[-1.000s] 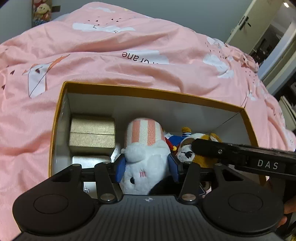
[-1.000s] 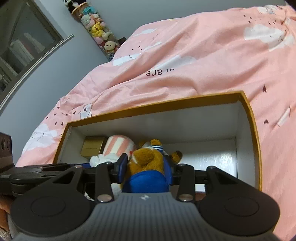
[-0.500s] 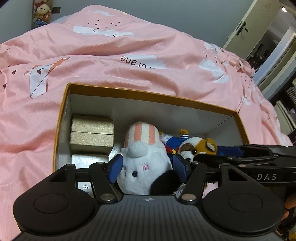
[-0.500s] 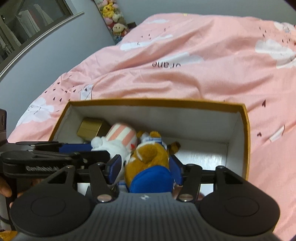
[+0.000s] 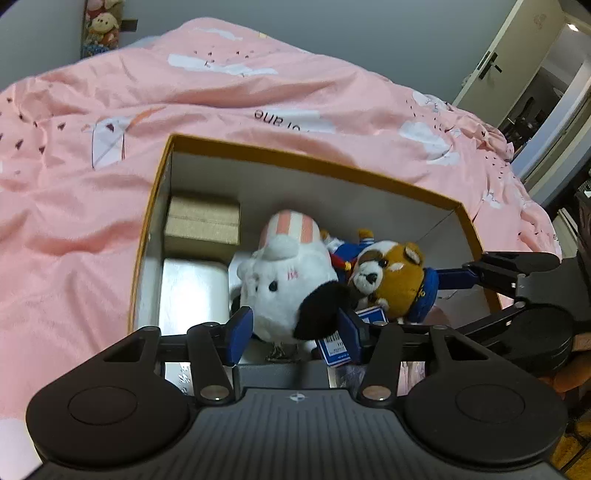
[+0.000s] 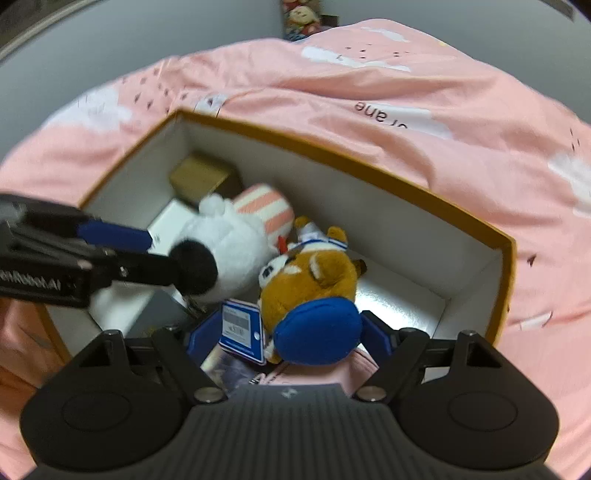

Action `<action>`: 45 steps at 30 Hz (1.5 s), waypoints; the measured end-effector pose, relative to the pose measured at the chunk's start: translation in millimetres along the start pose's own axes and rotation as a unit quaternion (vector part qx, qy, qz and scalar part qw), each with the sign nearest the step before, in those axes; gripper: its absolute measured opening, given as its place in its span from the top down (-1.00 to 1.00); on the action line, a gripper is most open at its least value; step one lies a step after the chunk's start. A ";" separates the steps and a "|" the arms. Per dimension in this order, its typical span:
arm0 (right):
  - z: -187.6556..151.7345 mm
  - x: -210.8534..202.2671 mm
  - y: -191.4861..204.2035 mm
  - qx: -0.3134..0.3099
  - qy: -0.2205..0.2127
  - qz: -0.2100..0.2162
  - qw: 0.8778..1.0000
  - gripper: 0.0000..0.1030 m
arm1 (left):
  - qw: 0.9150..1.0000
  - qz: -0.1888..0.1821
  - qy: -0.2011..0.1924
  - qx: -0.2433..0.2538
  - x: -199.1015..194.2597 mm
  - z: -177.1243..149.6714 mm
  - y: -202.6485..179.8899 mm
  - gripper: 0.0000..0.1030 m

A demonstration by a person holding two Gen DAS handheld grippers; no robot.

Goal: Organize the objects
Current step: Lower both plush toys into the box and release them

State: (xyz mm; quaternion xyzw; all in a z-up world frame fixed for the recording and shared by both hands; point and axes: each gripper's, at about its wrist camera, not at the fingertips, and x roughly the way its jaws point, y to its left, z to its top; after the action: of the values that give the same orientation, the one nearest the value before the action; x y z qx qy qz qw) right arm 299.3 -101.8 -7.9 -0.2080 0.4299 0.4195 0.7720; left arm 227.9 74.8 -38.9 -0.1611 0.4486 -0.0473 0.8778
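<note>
An orange-rimmed cardboard box [image 5: 314, 162] with white inner walls lies on the pink bed. Inside it lie a white plush with a pink-striped hat [image 5: 288, 273] and a brown plush with a blue cap [image 5: 399, 284]. My left gripper [image 5: 293, 332] is open, its blue pads either side of the white plush's lower end, apart from it. My right gripper [image 6: 284, 339] is open around the brown plush [image 6: 314, 288], whose blue cap [image 6: 317, 328] sits between the pads. A blue tag [image 6: 242, 332] hangs beside it.
A gold gift box [image 5: 201, 221] and a silver box [image 5: 192, 291] sit in the box's left part. The pink duvet [image 5: 74, 206] surrounds the box. A door [image 5: 495, 66] stands at the far right, and a column of plush toys [image 5: 101, 29] by the wall.
Both grippers opened and let go of their plush toys, then pulled back and up. The white and brown plush now lie in the box.
</note>
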 end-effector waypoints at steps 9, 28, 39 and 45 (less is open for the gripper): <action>-2.2 15.8 10.5 -0.046 0.002 -0.050 0.998 -0.18 | 1.000 -0.001 -0.002 -0.004 5.3 -1.3 -0.6 -0.05; -12.7 14.9 -17.9 0.194 0.016 0.052 0.980 0.00 | 1.000 -0.001 0.007 -0.014 10.9 -3.6 3.3 0.01; -10.4 -12.7 -2.6 0.074 -0.027 0.000 0.997 -0.51 | 1.000 0.003 0.010 -0.014 15.1 -6.3 4.3 0.13; -15.9 -9.4 -19.5 0.129 -0.024 0.023 0.991 0.19 | 1.000 0.000 0.010 -0.019 14.2 -7.5 5.0 0.16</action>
State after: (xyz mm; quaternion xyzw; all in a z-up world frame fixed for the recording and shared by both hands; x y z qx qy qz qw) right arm 305.0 -128.0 -9.4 -0.0869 0.4665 0.3828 0.7926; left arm 230.0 74.5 -55.6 -0.1777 0.4584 -0.0404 0.8699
